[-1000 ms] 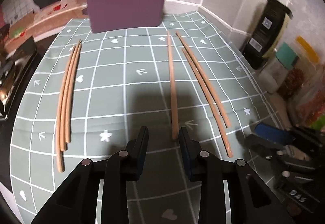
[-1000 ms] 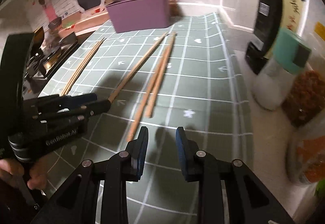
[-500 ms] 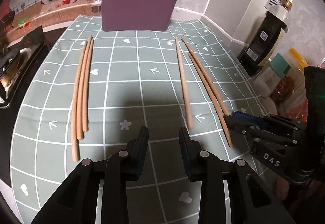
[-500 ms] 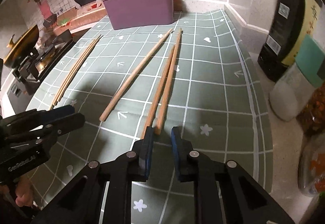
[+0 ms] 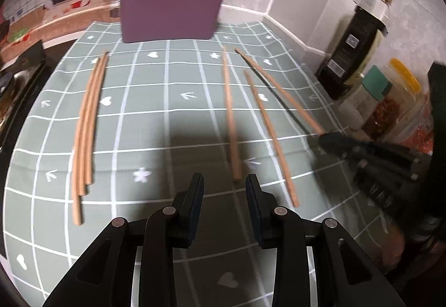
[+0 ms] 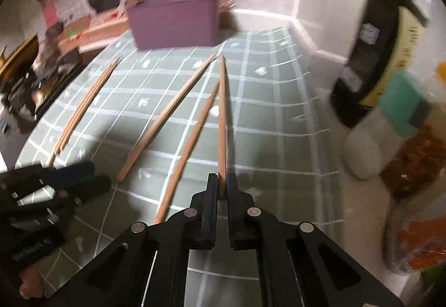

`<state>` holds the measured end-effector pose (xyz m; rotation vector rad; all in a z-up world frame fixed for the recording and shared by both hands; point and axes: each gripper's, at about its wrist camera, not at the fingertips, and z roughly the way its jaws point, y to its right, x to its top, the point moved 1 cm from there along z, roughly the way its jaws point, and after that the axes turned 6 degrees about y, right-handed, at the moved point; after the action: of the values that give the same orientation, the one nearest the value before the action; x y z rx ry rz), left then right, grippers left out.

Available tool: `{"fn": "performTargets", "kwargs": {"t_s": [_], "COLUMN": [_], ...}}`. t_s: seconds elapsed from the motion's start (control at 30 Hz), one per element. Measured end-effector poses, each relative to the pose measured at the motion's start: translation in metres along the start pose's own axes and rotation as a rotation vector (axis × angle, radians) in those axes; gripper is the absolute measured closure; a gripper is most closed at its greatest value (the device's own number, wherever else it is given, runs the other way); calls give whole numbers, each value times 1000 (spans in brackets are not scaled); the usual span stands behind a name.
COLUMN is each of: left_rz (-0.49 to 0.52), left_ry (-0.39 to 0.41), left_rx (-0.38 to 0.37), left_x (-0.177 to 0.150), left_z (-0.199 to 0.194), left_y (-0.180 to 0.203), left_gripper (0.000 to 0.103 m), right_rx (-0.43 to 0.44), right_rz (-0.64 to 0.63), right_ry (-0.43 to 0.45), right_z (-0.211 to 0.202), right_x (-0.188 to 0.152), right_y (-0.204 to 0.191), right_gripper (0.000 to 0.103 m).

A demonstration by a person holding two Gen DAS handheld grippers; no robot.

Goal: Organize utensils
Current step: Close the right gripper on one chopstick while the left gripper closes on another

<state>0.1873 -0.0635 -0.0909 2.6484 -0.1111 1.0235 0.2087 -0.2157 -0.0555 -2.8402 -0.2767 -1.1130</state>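
Wooden chopsticks lie on a green grid mat (image 5: 156, 112). My right gripper (image 6: 222, 184) is shut on the near end of one chopstick (image 6: 222, 117), lifted at that end; it shows in the left wrist view (image 5: 278, 92) held by the right gripper (image 5: 331, 138). Two more chopsticks (image 5: 230, 117) (image 5: 269, 137) lie beside it. A bundle of three chopsticks (image 5: 86, 123) lies at the mat's left. My left gripper (image 5: 224, 187) is open and empty just above the mat, near one chopstick's end. A purple utensil holder (image 5: 170, 16) stands at the back.
A dark bottle (image 5: 354, 53) and several jars (image 5: 390, 106) stand along the right wall. A stove with dark cookware (image 6: 25, 78) sits off the mat's left edge. Walls close the back and right.
My right gripper has closed on the rightmost chopstick and raised its near end off the mat. My left gripper stays open and has shifted slightly.
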Motion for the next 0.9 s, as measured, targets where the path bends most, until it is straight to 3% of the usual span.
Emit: {"fn": "performTargets", "kwargs": {"t_s": [0.1,0.23,0.57,0.73,0.9], "left_rz": [-1,23,72,79,57], "left_ry": [-4,9,-12,-13,77], "left_rx": [1,63,139,139,140], "left_x": [3,4,5,7,19], "left_z": [6,12,24,26,3], "left_y": [7,12,23,25,18], "left_gripper": [71,71,73,96,96], "right_rx": [-12,-10,7,8,-1], "right_rz": [47,95,102,99,88], "right_ry": [38,57,45,44,51], "right_z": [-13,-22,-19,-18,-22], "right_x": [7,11,5,4,8], "right_y": [16,30,32,29,26], "right_gripper": [97,97,97,97,97]}}
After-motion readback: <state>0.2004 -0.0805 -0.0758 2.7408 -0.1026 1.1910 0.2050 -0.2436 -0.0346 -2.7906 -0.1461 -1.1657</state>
